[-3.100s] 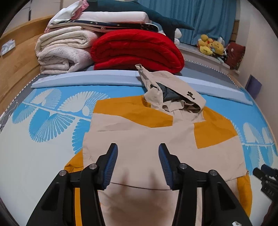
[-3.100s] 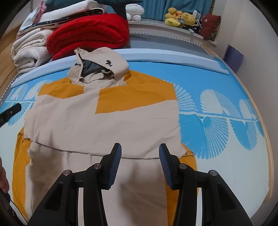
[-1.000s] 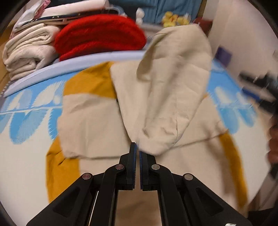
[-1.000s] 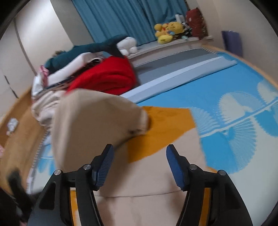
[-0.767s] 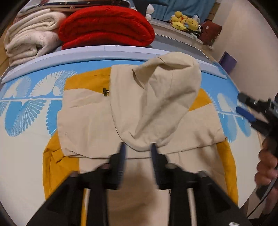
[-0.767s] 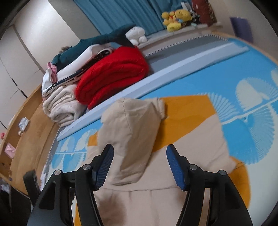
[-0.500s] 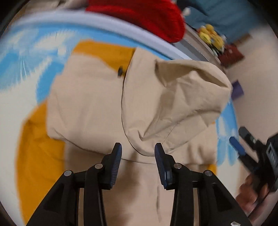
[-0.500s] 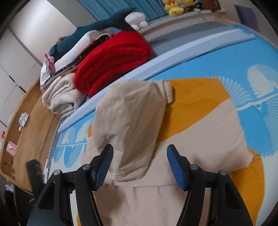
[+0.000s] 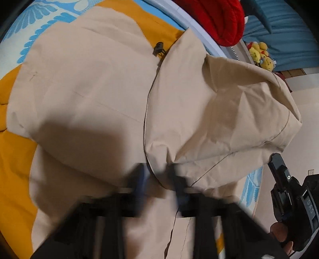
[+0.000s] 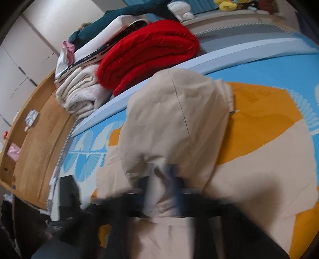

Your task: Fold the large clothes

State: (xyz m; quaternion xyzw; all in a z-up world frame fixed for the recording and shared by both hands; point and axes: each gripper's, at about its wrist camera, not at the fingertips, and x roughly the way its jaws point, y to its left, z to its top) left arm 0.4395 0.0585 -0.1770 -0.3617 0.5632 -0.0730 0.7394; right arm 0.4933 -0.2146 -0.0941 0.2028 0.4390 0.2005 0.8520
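Folding is at the hood stage, I'd say. The jacket (image 9: 83, 83), beige with mustard panels, lies spread on the blue fan-patterned mat (image 9: 39, 12), and its hood (image 9: 219, 111) is turned down over the body but puffed up, not flat.

On the left, the left gripper (image 9: 159, 179) is at the hood's near edge. Its fingers are blurred, but its jaws have just been closing with that edge between them, so I take it as pinching the cloth. Just beyond, a small dark toggle (image 9: 159, 47) sits on the jacket beside the hood's left side.

To the right, the right gripper (image 10: 161, 183) is at the near rim of the hood (image 10: 175, 123) too. Its jaws have likewise just been closing, beige fabric shows between the smeared fingers, and I read it as clamped on the hood.

The next move looks to call for both hands drawing the rim evenly toward the near side and laying it down so the trapped air goes out. An uneven pull would skew the hood or drag the jacket along the mat. Only then would the sides and bottom be folded in.

Nothing lies on the jacket itself. Around it, from the left: bare wooden floor (image 10: 39, 129), a stack of cream blankets (image 10: 79, 95), a red quilt (image 10: 147, 55) at the mat's far edge, and yellow plush toys (image 9: 261, 53) far right. All are well apart from the work.
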